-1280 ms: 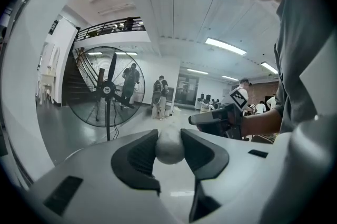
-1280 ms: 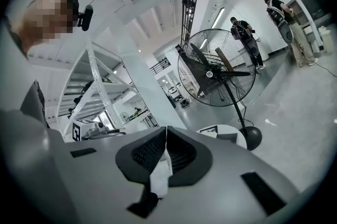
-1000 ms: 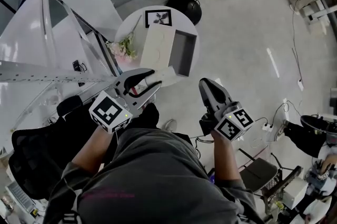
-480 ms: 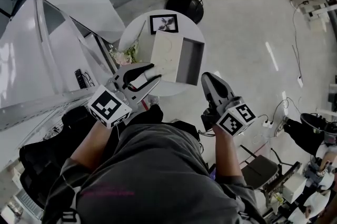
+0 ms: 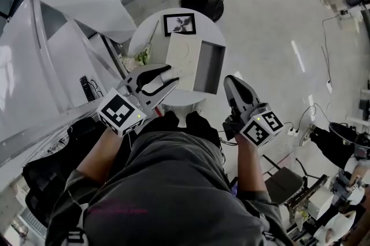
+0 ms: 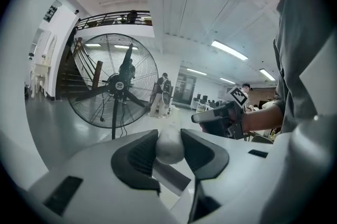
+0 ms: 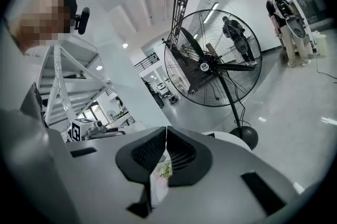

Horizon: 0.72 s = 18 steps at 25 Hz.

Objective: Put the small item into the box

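A small rounded white item (image 6: pixel 169 148) sits between the black pads of my left gripper (image 6: pixel 169 136), which is shut on it. From the head view, that left gripper (image 5: pixel 165 80) hovers at the near left corner of the box (image 5: pixel 209 69). The box lies open on the round white table (image 5: pixel 144 37), its white lid (image 5: pixel 184 59) on the left and a grey inside on the right. My right gripper (image 5: pixel 231 82) hangs just off the table's near right edge, jaws shut with nothing between them (image 7: pixel 166 134).
A framed flower picture (image 5: pixel 179 24) stands behind the box, and a small bunch of flowers (image 5: pixel 141 57) lies to its left. A big floor fan's base (image 5: pixel 202 5) is behind the table. A slanted white staircase structure (image 5: pixel 58 66) runs along the left.
The person has stepped closer to the table, so it sits nearer in the head view. The left gripper with the item stays by the box's near left corner. The right gripper has barely moved.
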Available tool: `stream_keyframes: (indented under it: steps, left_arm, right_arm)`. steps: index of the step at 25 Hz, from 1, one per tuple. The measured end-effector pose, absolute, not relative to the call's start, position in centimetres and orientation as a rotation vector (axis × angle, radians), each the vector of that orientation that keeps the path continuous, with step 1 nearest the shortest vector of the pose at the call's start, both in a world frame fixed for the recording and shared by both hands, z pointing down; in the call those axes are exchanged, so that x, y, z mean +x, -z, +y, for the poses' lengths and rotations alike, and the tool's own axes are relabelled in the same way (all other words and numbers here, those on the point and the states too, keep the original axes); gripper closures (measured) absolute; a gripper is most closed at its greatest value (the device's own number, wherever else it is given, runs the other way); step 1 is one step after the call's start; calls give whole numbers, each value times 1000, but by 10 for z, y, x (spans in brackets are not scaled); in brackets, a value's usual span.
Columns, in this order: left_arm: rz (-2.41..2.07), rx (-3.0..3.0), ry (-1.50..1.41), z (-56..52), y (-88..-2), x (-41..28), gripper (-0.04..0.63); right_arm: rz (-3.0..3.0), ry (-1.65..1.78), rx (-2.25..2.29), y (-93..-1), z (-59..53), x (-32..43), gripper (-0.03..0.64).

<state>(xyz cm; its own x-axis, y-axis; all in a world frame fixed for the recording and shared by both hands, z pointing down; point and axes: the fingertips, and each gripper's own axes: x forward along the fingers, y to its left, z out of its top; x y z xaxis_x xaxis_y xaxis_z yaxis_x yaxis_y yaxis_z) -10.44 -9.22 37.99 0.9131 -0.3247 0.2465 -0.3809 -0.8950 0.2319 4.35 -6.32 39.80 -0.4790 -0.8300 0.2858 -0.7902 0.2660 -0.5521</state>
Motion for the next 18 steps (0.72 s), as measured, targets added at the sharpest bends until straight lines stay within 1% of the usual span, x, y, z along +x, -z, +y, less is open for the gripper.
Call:
stream_keyframes:
  steps: [9,18]
  left_arm:
    - [-560,2752,-426,-109,-416,-68,451]
    - [-617,2678,-646,-116,-484,-14,451]
  right_arm:
    - [2458,1101,-1494,-423,-90,76,594]
    - [2511,1241,-1354,-467,-109,121,594]
